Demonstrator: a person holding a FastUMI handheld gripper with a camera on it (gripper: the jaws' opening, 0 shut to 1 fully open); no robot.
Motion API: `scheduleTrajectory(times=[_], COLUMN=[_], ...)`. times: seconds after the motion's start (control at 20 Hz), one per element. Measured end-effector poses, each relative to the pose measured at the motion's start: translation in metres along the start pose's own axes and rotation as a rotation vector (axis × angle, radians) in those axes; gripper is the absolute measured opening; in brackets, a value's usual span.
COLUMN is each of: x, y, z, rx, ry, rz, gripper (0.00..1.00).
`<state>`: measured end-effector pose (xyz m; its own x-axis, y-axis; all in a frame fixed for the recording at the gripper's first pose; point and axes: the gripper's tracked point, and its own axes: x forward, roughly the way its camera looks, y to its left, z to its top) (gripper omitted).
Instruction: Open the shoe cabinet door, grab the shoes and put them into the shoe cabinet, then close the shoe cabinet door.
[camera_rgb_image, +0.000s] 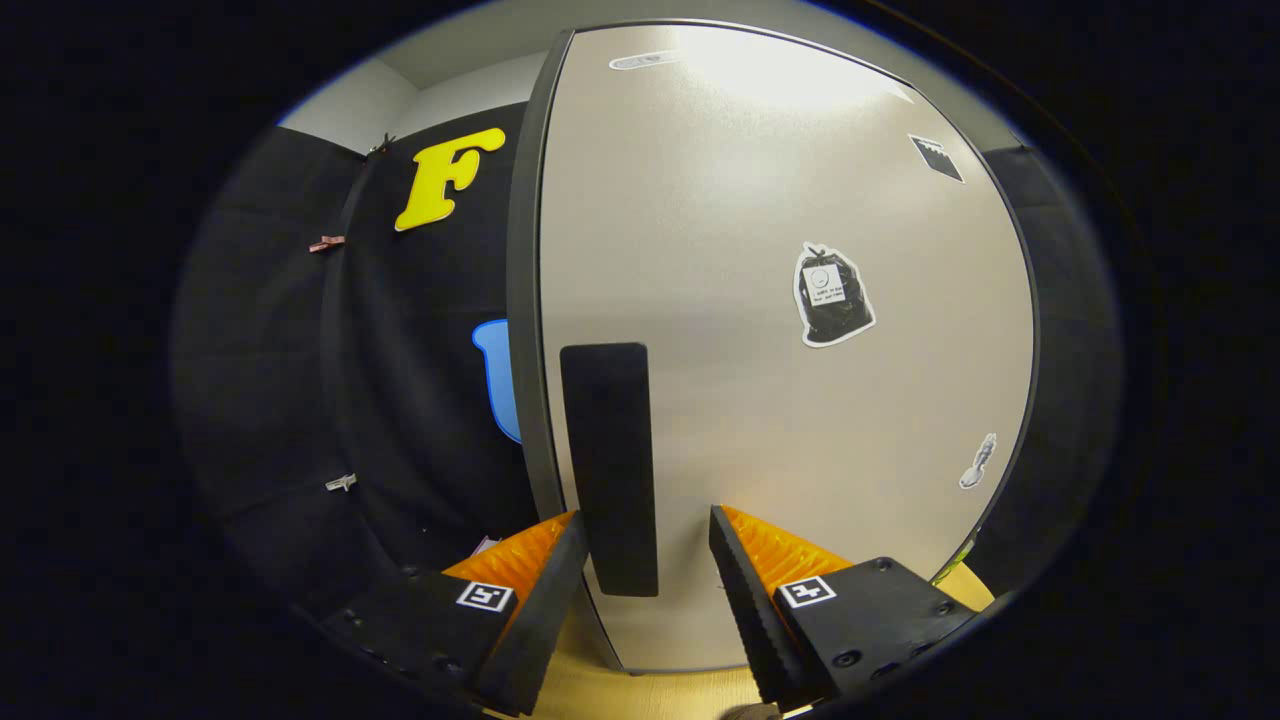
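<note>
The shoe cabinet door (780, 400) stands shut right in front of me, a pale grey panel in a dark frame. Its black vertical handle (608, 440) sits near the door's left edge. My gripper (645, 515) is open, and the lower part of the handle lies between its fingers. The left finger (545, 600) is close against the handle's left side. A gap remains between the handle and the right finger (745, 590).
Several stickers dot the door, among them a black bag-shaped one (833, 296). The black booth wall (400, 400) with small clips (340, 483) hangs to the left of the cabinet. A light wooden surface (660, 690) runs under the door's bottom edge.
</note>
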<state>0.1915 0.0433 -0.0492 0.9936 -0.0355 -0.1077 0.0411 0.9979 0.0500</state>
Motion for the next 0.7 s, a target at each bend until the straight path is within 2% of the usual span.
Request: scheduleTrajectory(times=[0.05,0.15,0.3,0.35,0.4,0.7], x=[0.002,0.001,0.003,0.008,0.000,-0.005], y=[-0.002,0.008,0.012,0.011,0.011,0.011], z=[-0.003,0.000,-0.002,-0.005,-0.003,-0.005], rx=[-0.003,-0.005,-0.043,-0.037,-0.029,-0.042], ry=[0.014,-0.004,-0.003,0.001,0.008,0.013], rz=[-0.011,0.030,0.014,0.007,0.004,0.018], gripper=[0.80,0.79,0.43,0.42,0.33,0.33])
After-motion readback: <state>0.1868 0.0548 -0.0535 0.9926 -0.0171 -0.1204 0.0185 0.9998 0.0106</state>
